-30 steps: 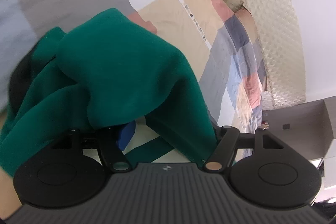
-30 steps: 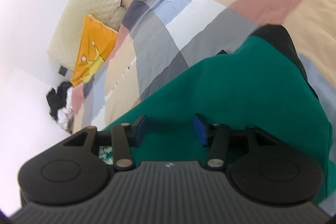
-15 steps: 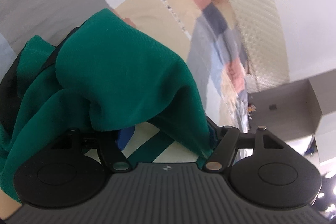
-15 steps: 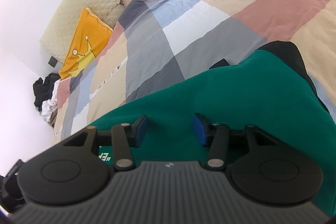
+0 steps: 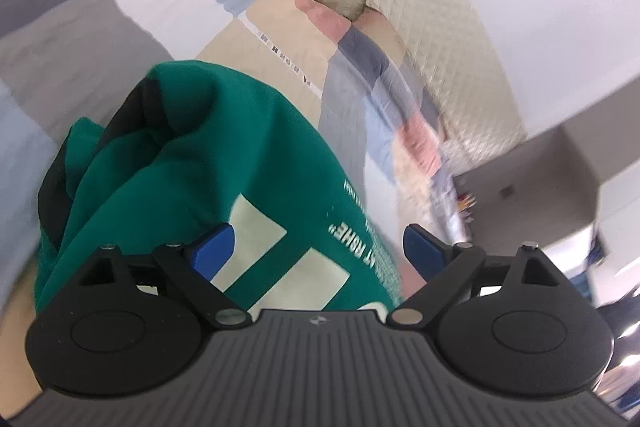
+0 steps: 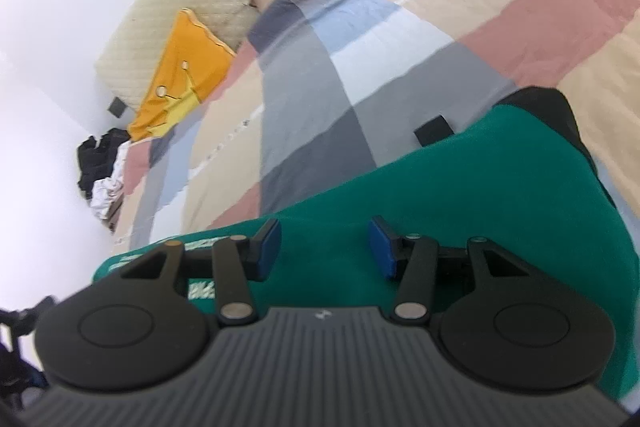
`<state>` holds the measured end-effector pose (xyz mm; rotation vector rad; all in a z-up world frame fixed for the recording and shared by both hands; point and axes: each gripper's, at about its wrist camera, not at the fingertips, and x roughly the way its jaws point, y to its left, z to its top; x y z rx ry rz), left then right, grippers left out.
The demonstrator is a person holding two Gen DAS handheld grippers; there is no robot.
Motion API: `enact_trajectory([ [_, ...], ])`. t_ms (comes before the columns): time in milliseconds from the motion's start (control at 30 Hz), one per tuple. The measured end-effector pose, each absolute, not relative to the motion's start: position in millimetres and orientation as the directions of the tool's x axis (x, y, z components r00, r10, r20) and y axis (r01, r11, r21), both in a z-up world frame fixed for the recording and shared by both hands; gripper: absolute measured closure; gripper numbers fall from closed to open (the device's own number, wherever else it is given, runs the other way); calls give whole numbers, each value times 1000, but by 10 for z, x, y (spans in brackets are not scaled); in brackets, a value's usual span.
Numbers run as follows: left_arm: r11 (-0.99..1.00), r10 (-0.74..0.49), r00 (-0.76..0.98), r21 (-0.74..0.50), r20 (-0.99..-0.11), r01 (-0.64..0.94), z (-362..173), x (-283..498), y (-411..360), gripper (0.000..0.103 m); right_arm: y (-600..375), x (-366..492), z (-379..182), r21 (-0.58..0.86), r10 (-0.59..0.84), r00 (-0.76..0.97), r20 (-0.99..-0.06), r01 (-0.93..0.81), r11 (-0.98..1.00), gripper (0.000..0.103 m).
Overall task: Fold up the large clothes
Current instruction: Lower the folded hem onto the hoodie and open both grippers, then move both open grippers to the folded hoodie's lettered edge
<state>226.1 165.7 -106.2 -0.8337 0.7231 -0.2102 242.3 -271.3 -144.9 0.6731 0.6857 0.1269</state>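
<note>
Green cloth that was draped over the left tool [image 5: 320, 245] has slid off; its jaws have just been opening and now stand wide, gripping nothing, likely to let the fold drop. The green sweatshirt [image 5: 224, 163] lies bunched on the bed [image 6: 400, 39], toward its near edge. The right tool [image 6: 323, 247] hangs half-open over it, not pinching.

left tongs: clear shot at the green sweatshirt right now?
Probably yes. The left tongs have just been opening and stand wide, pads off the cloth. The green sweatshirt lies bunched on the patchwork quilt right in front of them, nothing between.
</note>
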Motion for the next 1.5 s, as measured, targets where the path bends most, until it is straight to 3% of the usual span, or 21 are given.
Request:
enact_trajectory([
  [267,920,-218,832,-392,-511,1,-829,2143,933,9,-2388,2112,-1192,451,318,803,-504,-70,890,49],
  [367,967,-150,865,-255,-479,27,-813,2143,692,6,-2278,2123,-1165,400,318,806,-499,-112,910,49],
  [467,987,-107,859,-155,-502,32,-862,2254,511,5,-2211,2168,-1185,374,316,799,-512,-124,919,49],
  [867,995,-58,815,-96,-577,2,-1129,2670,523,5,-2066,2268,-1245,181,171,831,-529,-87,980,49],
  [1000,999,-11,814,-45,-580,-18,-1147,2742,542,5,-2151,2260,-1245,196,163,831,-532,-66,978,49],
  [1500,989,-40,736,-131,-675,-67,-1491,2965,828,4,-2413,2230,-1260,165,70,826,-560,28,986,49],
])
